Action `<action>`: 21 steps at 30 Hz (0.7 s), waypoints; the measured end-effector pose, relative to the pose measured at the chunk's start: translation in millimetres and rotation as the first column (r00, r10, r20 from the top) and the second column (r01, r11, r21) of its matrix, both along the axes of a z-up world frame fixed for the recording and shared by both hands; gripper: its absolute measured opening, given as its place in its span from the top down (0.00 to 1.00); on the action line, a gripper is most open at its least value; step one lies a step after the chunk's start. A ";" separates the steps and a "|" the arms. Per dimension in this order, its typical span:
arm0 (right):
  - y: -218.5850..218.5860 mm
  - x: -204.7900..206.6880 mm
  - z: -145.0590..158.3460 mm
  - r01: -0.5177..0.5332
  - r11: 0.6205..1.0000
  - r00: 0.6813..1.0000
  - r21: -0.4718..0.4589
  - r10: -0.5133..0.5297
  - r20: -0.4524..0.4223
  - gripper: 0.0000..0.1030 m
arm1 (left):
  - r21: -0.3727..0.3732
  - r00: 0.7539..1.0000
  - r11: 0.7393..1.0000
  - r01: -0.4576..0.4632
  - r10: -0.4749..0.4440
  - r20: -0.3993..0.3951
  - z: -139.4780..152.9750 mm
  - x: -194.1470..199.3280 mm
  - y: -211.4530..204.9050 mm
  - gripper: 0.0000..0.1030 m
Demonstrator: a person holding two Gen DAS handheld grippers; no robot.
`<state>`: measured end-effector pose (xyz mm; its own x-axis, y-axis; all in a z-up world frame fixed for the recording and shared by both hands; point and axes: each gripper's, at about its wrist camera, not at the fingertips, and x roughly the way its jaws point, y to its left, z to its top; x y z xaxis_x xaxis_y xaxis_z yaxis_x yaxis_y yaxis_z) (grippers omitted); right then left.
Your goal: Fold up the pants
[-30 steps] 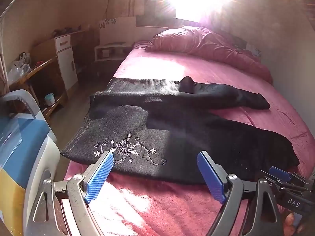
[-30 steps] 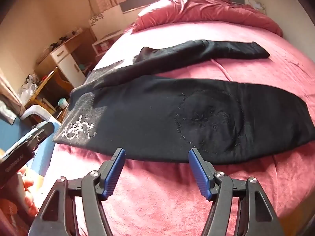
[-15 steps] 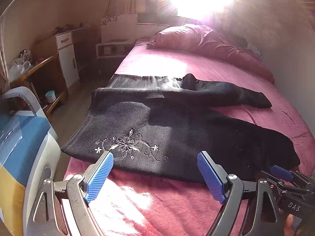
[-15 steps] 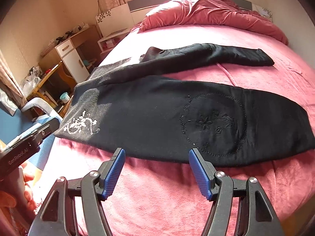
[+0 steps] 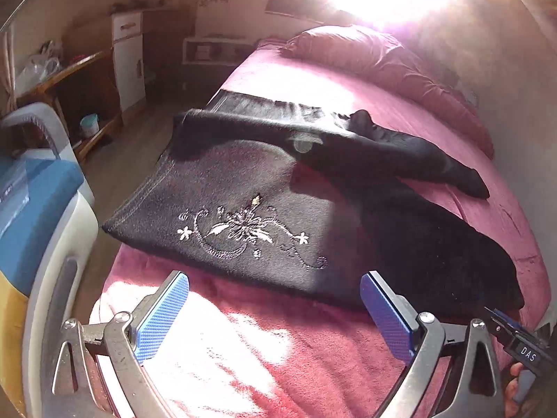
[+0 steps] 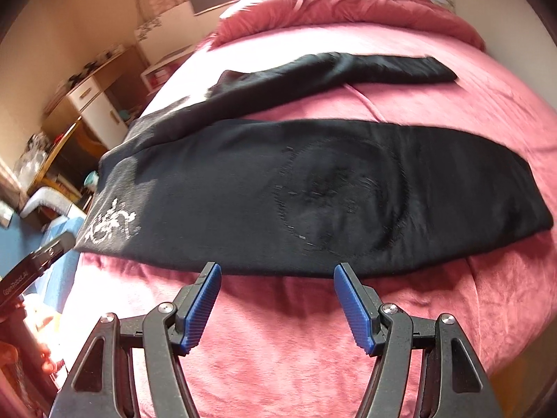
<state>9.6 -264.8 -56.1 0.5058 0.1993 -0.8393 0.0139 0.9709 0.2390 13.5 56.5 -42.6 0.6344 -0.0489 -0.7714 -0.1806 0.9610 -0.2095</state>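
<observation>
Black pants (image 5: 313, 209) lie spread flat on a pink bed (image 5: 243, 355), legs apart and pointing right. White floral embroidery (image 5: 243, 230) marks the near hip. In the right wrist view the pants (image 6: 313, 191) show a stitched circle on the near leg. My left gripper (image 5: 275, 310) is open and empty, just short of the near edge by the waist. My right gripper (image 6: 276, 278) is open and empty, its fingertips at the near leg's edge.
A pink duvet and pillow (image 5: 383, 66) are heaped at the head of the bed. A white cabinet (image 5: 128, 55) and a wooden table (image 5: 66, 80) stand left of the bed. A blue and white seat (image 5: 34, 216) is close on my left.
Both grippers have moved closer to the pants' near edge. The right gripper has tilted. The pants have not moved.
</observation>
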 end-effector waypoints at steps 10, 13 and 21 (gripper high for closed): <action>-131.4 -14.7 -24.1 0.372 0.916 0.928 0.150 -0.363 -0.085 0.34 | -0.215 0.974 0.956 -0.201 0.172 -0.145 -55.1 20.7 94.3 0.19; -168.9 -13.1 -30.8 0.460 0.874 0.888 0.155 -0.449 -0.100 0.34 | -0.232 0.960 0.941 -0.245 0.203 -0.190 -66.1 26.2 110.0 0.29; -215.4 12.3 -53.7 0.583 0.782 0.813 0.220 -0.560 -0.161 0.39 | -0.325 0.941 0.890 -0.319 0.254 -0.226 -77.0 38.2 137.5 0.44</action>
<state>21.9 -480.2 -109.9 0.5251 0.1016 -0.8450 0.5775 0.6867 0.4414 51.7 194.0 -119.6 0.5211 -0.1739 -0.8356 -0.5007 0.7306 -0.4643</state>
